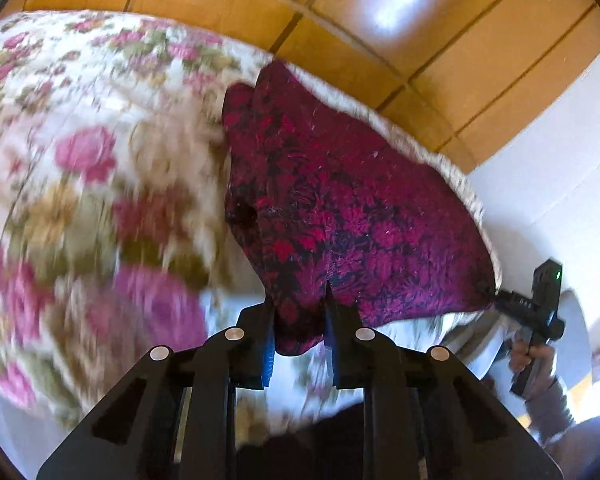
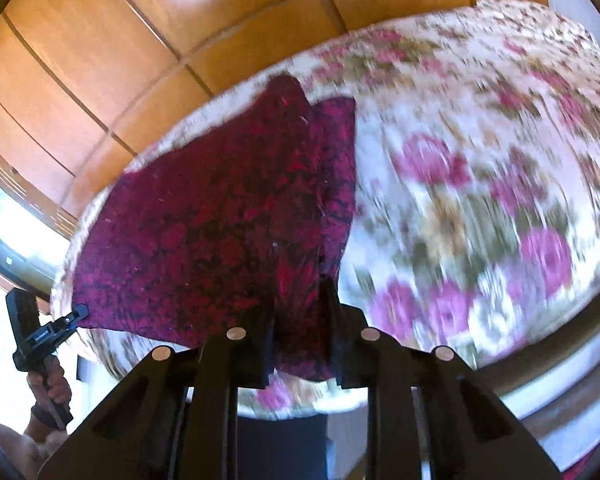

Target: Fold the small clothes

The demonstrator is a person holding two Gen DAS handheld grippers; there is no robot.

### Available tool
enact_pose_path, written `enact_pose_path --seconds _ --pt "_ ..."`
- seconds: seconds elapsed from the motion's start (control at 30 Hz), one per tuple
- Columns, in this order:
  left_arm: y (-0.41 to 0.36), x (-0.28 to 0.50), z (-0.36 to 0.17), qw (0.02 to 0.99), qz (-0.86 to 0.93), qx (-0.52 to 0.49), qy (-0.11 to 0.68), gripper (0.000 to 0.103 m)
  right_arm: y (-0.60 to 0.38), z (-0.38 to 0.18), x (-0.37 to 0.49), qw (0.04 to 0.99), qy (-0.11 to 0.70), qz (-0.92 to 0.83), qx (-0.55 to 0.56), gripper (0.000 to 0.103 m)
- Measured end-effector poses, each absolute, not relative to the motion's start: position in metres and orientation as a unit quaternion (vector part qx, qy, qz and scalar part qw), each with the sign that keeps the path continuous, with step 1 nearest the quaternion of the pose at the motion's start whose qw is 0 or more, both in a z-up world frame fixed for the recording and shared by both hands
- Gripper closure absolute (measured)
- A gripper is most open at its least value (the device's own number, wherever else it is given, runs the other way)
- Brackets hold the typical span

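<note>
A small magenta and dark patterned garment (image 1: 332, 200) hangs stretched above the floral bed cover (image 1: 80, 152). My left gripper (image 1: 300, 308) is shut on its near corner. My right gripper (image 1: 496, 298) shows at the right of the left wrist view, pinching the garment's other corner. In the right wrist view the same garment (image 2: 204, 224) spreads to the left, my right gripper (image 2: 302, 304) is shut on its near edge, and my left gripper (image 2: 82, 312) holds the far left corner. The garment's far end rests folded on the cover.
The floral bed cover (image 2: 480, 184) fills most of both views and is motion-blurred. Orange wooden panelling (image 2: 100, 40) stands behind the bed. A white wall (image 1: 548, 160) is at the right in the left wrist view. A bright window area (image 2: 4, 216) is at the far left.
</note>
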State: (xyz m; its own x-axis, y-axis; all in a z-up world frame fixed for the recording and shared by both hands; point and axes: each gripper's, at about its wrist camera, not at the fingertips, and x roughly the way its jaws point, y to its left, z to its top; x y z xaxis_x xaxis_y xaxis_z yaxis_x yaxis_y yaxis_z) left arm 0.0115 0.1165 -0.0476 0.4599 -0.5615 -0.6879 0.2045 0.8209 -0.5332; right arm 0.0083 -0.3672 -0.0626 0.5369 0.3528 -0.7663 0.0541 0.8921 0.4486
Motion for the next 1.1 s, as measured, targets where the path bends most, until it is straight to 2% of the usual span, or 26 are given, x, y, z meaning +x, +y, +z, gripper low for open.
enact_pose_path --seconds 0.07,0.1,0.17,0.2,0.23,0.27,0.4,0.47,0.5,0.6,0.67,0.7,0.73,0.77,0.8,0.83,0.93,1.1 --pt "0.12 0.006 -0.047 0.832 -0.229 -0.193 0.467 0.078 -0.372 -0.064 0.003 0.846 0.476 0.084 0.224 0.083" --pt "0.125 0.008 -0.044 0.835 -0.229 -0.201 0.459 0.078 -0.374 -0.063 0.003 0.846 0.474 0.086 0.231 0.079" --pt "0.138 0.016 -0.036 0.84 -0.222 -0.22 0.445 0.078 -0.381 -0.054 0.005 0.855 0.455 0.076 0.237 0.065" --pt "0.145 0.022 -0.033 0.841 -0.218 -0.229 0.438 0.072 -0.384 -0.046 0.009 0.863 0.44 0.069 0.238 0.055" --pt "0.15 0.031 -0.029 0.845 -0.212 -0.236 0.431 0.062 -0.385 -0.041 0.014 0.868 0.431 0.067 0.237 0.053" --pt "0.155 0.043 -0.024 0.853 -0.2 -0.24 0.418 0.058 -0.385 -0.037 0.02 0.871 0.426 0.066 0.235 0.053" --pt "0.155 0.082 -0.015 0.862 -0.2 -0.233 0.404 0.058 -0.381 -0.03 0.063 0.884 0.412 0.059 0.214 0.053" --pt "0.15 0.101 -0.015 0.861 -0.197 -0.228 0.409 0.05 -0.377 -0.031 0.085 0.886 0.414 0.054 0.204 0.052" --pt "0.147 0.112 -0.015 0.859 -0.194 -0.228 0.415 0.04 -0.374 -0.032 0.098 0.886 0.416 0.054 0.199 0.05" --pt "0.138 0.138 -0.015 0.858 -0.201 -0.231 0.412 0.038 -0.37 -0.038 0.125 0.886 0.422 0.044 0.187 0.043" --pt "0.13 0.154 -0.018 0.859 -0.203 -0.218 0.415 0.046 -0.366 -0.041 0.136 0.884 0.428 0.045 0.183 0.043" --pt "0.126 0.161 -0.02 0.858 -0.201 -0.213 0.422 0.06 -0.364 -0.044 0.14 0.883 0.43 0.045 0.182 0.043" --pt "0.123 0.167 -0.024 0.853 -0.203 -0.213 0.43 0.083 -0.362 -0.046 0.145 0.881 0.435 0.048 0.178 0.049" --pt "0.122 0.17 -0.026 0.853 -0.197 -0.211 0.434 0.091 -0.359 -0.046 0.147 0.882 0.436 0.052 0.174 0.057" --pt "0.121 0.17 -0.025 0.859 -0.186 -0.206 0.431 0.091 -0.355 -0.045 0.147 0.884 0.434 0.058 0.163 0.077" --pt "0.119 0.166 -0.024 0.869 -0.174 -0.195 0.42 0.092 -0.351 -0.042 0.146 0.889 0.429 0.054 0.15 0.08" --pt "0.109 0.161 -0.03 0.886 -0.128 -0.146 0.422 0.092 -0.346 -0.041 0.146 0.898 0.422 0.034 0.123 0.085" --pt "0.094 0.167 -0.045 0.894 -0.075 -0.087 0.434 0.091 -0.343 -0.06 0.16 0.894 0.437 0.009 0.104 0.084"
